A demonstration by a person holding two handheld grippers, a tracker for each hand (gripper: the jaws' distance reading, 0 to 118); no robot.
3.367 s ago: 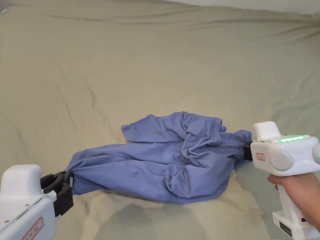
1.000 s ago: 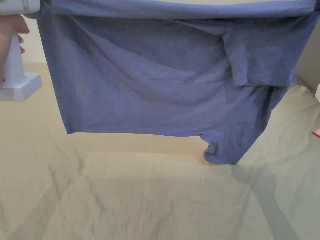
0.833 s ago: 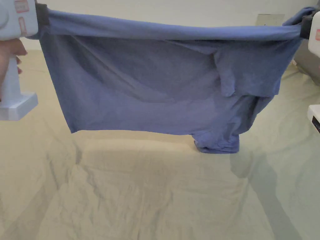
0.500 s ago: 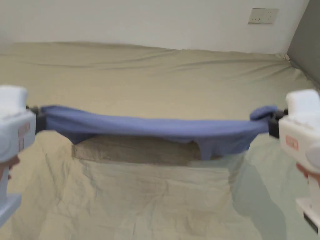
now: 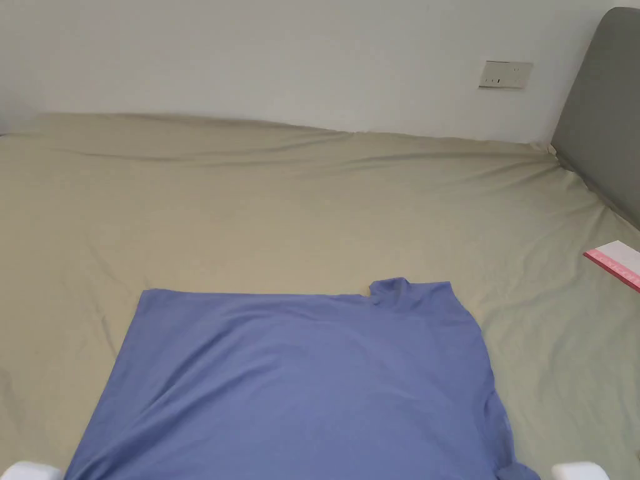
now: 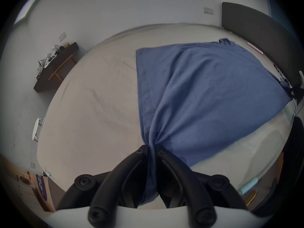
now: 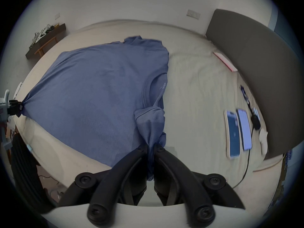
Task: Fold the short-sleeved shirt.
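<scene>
Where the beige bedsheet [image 5: 300, 206] runs back to the white wall, a dark grey padded headboard [image 5: 603, 106] stands at the right, with a pale wall socket plate [image 5: 505, 74] beside it and a flat white card with a pink edge [image 5: 615, 262] lying on the sheet below. In the right gripper view two smartphones with lit screens [image 7: 238, 131] lie side by side on the sheet near the headboard, with a black cable [image 7: 247, 157] trailing past them, well apart from the cloth. A dark wooden shelf cluttered with white items [image 6: 54, 65] hangs on the far wall. The blue short-sleeved cotton shirt [image 5: 306, 381] is spread flat on the near part of the sheet, one sleeve at its far right corner. The left gripper [image 6: 152, 147] has its black jaws closed tight on the near left hem corner, the cloth bunched between them. The right gripper [image 7: 151, 146] has its jaws clamped together on bunched cloth of the near sleeve, beside the collar. Both sit low at the bed's near edge, pointing across the bed.
</scene>
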